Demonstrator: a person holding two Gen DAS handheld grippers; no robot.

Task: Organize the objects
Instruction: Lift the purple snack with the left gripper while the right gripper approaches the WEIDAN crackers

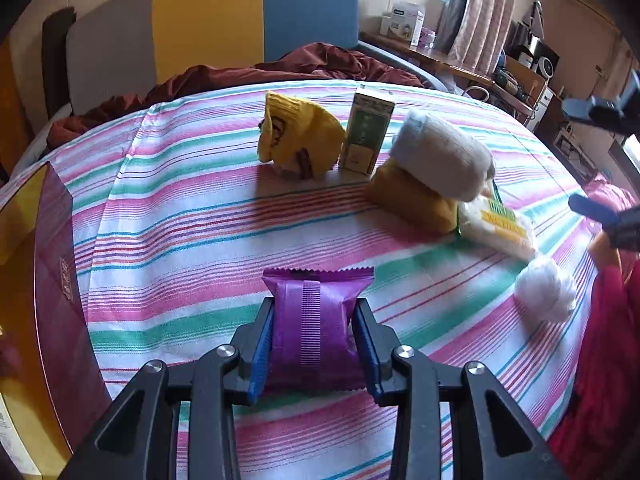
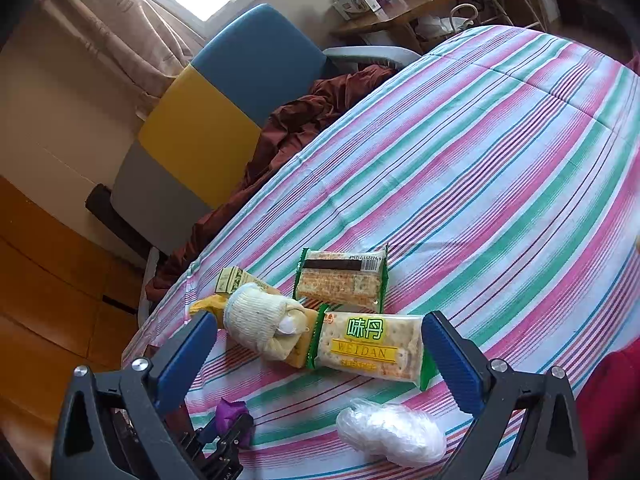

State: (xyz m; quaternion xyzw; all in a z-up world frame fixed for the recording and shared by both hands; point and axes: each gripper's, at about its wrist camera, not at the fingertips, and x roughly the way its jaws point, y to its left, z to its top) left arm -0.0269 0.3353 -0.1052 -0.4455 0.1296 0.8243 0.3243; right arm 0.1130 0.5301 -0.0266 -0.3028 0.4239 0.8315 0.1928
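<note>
Left tongs (image 1: 314,344): blue pads pinching a purple crinkle-edged foil snack packet (image 1: 314,320) from both sides, squeezing it in at the waist. Packet sits low over the striped pink-green-white bedspread (image 1: 180,208), at 6 o'clock in the left wrist view; cannot tell whether it rests on the cloth or is just clear of it. Its long axis runs along the fingers, serrated far seam pointing to 12 o'clock, back seam strip facing up.

Right tongs (image 2: 316,356): spread wide, pinching nothing, hovering near the cluster.

Progress, as a judgement: early. Only one item is in hand; the rest lie loose.
- Yellow knitted sock bundle (image 1: 298,140), 12 o'clock of the packet, well apart.
- Green-and-cream upright carton (image 1: 366,134), just beside it at 3 o'clock.
- White knitted sock roll (image 1: 444,160) resting on a mustard-yellow packet (image 1: 412,204).
- Green-edged "WEIDAN" cracker pack (image 2: 368,348), touching that packet's end.
- Second green-edged cracker pack (image 2: 342,280), at 12 o'clock of the first.
- Crumpled clear plastic bag wad (image 2: 390,432), nearest the right tongs.

A maroon-and-gold box (image 1: 48,280) at 9 o'clock looks a likely destination; unconfirmed.
</note>
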